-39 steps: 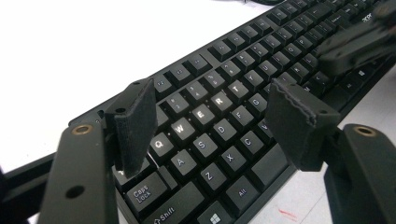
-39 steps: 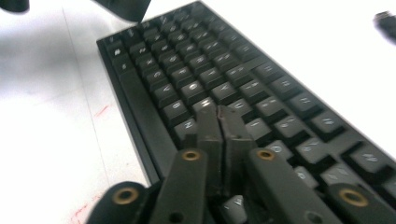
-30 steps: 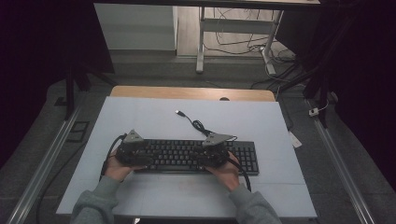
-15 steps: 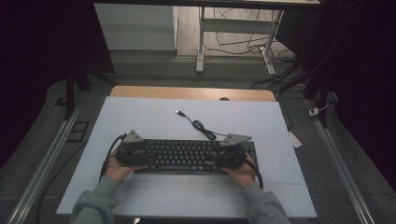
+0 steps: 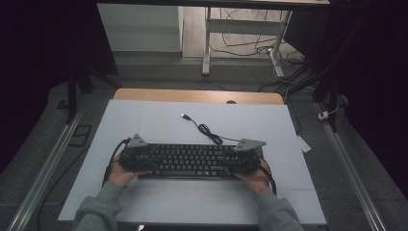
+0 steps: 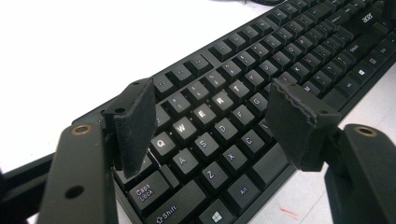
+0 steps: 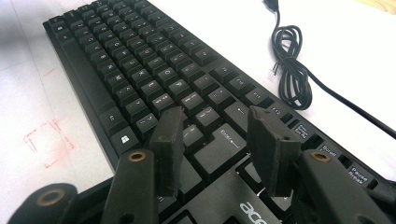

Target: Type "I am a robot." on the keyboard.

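A black keyboard (image 5: 190, 161) lies crosswise on the white mat (image 5: 144, 120), near the person's side. My left gripper (image 5: 137, 158) sits at its left end. In the left gripper view the left gripper (image 6: 210, 107) stands open just above the letter keys of the keyboard (image 6: 261, 70), holding nothing. My right gripper (image 5: 245, 160) is at the keyboard's right end. Seen from the right gripper view, the right gripper (image 7: 215, 126) is open over the Enter key of the keyboard (image 7: 140, 60). The keyboard's cable (image 5: 207, 131) coils behind it.
The cable's USB plug (image 5: 184, 116) lies loose on the mat toward the back, and the coiled cable (image 7: 289, 70) rests just beyond the keys. A wooden table edge (image 5: 192, 95) borders the mat at the rear. Faint red marks (image 7: 46, 140) show on the mat before the keyboard.
My right gripper has slid rightward along the keyboard to its right end. The left gripper and the keyboard have stayed put.
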`<state>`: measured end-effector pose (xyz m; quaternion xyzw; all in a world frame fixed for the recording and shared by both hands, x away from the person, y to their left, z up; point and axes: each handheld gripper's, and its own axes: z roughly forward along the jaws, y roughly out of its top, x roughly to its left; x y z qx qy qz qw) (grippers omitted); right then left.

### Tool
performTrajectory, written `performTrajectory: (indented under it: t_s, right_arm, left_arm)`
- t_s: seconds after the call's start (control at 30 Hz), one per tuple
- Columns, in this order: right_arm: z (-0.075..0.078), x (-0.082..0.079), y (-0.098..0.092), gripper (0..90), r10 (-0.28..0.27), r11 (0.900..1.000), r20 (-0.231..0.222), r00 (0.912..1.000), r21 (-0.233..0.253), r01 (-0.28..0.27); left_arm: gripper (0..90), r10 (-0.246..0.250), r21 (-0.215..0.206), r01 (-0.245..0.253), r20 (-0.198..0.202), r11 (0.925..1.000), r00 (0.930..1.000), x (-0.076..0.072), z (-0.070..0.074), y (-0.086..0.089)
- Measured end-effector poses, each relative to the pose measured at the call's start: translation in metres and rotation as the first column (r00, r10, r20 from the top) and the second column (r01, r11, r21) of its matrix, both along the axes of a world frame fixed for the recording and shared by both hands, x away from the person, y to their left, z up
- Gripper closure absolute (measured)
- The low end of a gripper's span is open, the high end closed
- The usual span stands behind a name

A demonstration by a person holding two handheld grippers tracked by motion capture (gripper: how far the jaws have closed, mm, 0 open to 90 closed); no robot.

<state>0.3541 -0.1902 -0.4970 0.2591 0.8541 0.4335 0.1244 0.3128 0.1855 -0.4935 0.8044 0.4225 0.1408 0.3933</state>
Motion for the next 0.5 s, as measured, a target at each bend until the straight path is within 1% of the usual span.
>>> performTrajectory:
  t_s: [0.5]
  right_arm:
    - [-0.0005, 0.0002, 0.0014, 55.8, 0.004, 1.000, 0.000, 1.0000, -0.014, -0.004]
  left_arm:
    - [33.6, -0.008, 0.008, 0.008, -0.007, 0.9999, 0.9999, -0.0001, -0.0008, -0.0026]
